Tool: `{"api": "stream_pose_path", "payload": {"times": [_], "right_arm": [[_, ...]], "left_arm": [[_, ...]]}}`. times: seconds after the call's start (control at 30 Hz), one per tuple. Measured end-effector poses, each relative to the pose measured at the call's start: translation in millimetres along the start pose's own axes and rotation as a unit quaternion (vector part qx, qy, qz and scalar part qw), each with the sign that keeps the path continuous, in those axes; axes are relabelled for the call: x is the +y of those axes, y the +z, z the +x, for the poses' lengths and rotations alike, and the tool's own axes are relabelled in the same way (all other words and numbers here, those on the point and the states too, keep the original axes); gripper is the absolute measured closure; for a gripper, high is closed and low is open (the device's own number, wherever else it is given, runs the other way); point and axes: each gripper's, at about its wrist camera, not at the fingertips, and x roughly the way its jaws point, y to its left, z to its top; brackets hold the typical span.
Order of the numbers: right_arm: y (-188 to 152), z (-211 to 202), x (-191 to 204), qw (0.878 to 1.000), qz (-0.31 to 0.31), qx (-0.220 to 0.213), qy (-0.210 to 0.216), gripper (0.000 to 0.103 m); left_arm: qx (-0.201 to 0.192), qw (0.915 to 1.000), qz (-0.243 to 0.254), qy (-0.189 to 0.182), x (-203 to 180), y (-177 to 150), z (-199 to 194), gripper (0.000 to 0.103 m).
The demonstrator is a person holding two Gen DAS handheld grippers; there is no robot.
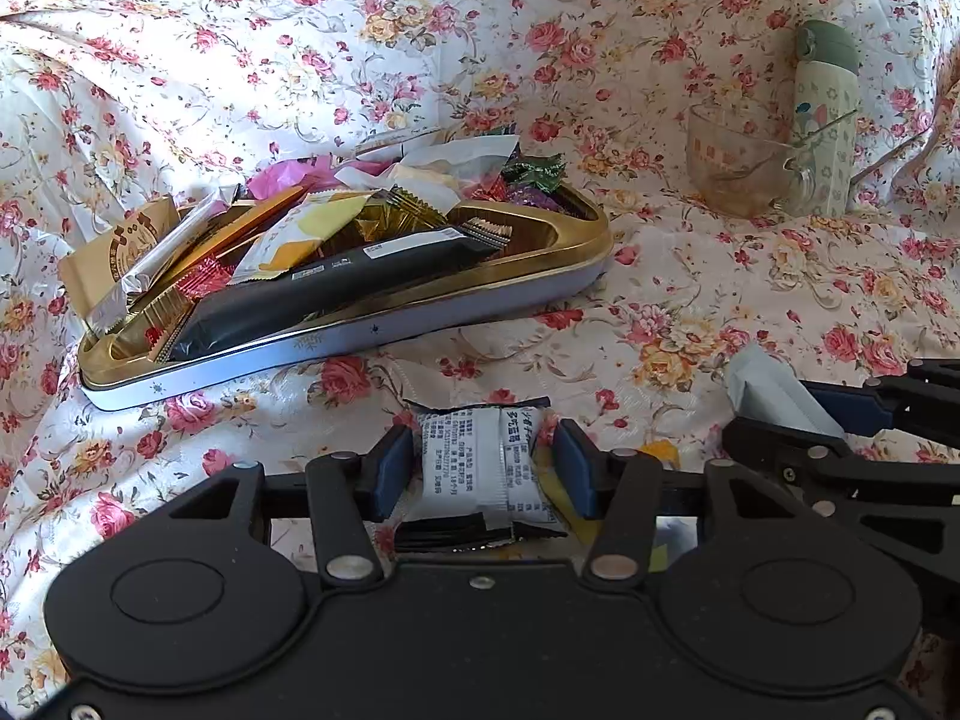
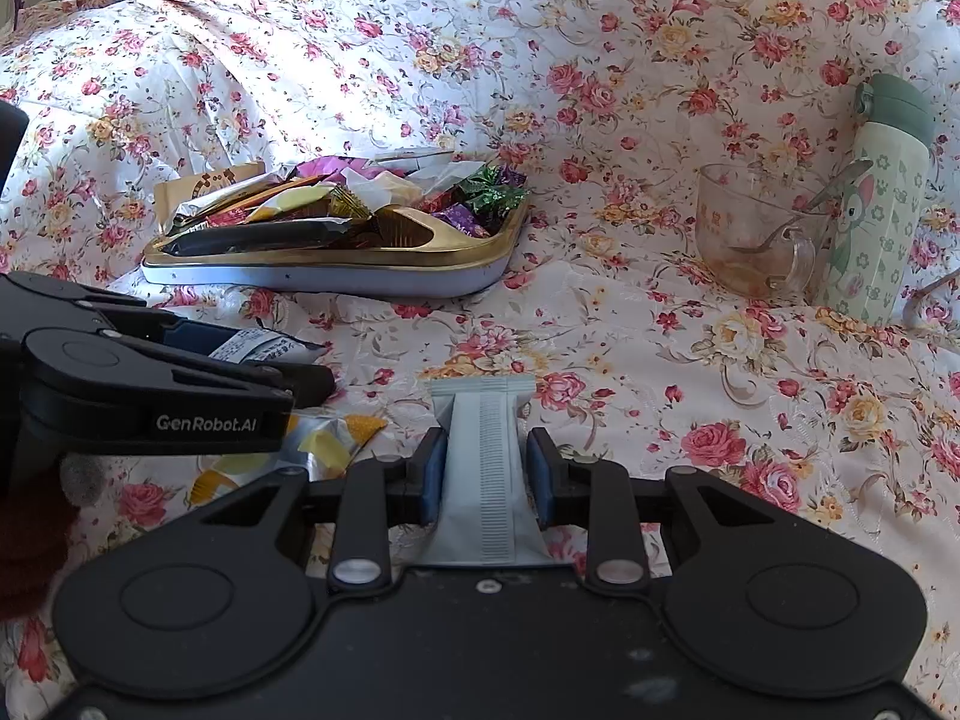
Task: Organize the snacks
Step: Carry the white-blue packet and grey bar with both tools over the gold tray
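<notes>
step in hand: carrying snacks to gold-rimmed tin (image 1: 540, 276). left gripper (image 1: 480, 468) clamped on white packet (image 1: 480, 468), right gripper (image 2: 487, 468) clenched on pale blue sachet (image 2: 487, 450), both low over floral cloth (image 2: 600, 360). next: advance over tin, release inside rim.

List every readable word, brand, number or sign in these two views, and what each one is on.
"GenRobot.AI": white lettering on the side of the left gripper, seen in the right wrist view.
White snack packet between the left gripper's fingers: small printed lines, too small to read.
Black bar wrapper in the snack tray: white labels, unreadable.
Glass cup: faint red print, blurred.
Brown packet: large emblem, not legible.
</notes>
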Motion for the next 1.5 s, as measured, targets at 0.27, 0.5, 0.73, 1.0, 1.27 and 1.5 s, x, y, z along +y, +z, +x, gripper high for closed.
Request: {"api": "stream_pose_path", "payload": {"times": [0.27,0.5,0.73,1.0,1.27,1.5], "right_arm": [[-0.3,0.4,-0.9,1.0,0.002,0.0,0.0,0.073],[-0.4,0.3,-0.7,1.0,0.004,0.0,-0.001,0.073],[-0.4,0.4,-1.5,1.0,0.005,0.0,-0.001,0.074],[-0.4,0.7,-1.7,1.0,0.004,0.0,-0.002,0.074],[-0.4,0.6,-0.7,1.0,0.002,0.0,-0.004,0.074],[-0.1,0.6,0.9,1.0,-0.004,-0.001,-0.007,0.074]], "left_arm": [[0.028,0.9996,0.007,-0.006,-4.2,6.9,-2.2,0.059],[0.051,0.9986,0.003,0.016,-8.3,7.2,-10.4,0.061],[0.07,0.9962,-0.026,0.045,4.3,7.1,-29.2,0.061],[0.075,0.992,-0.07,0.073,16.5,-1.5,-79.9,0.061],[0.152,0.9787,-0.122,0.065,20.2,-34.9,-106.8,0.061],[0.166,0.9759,-0.13,0.057,13.9,-55.5,-119.4,0.061]]}}
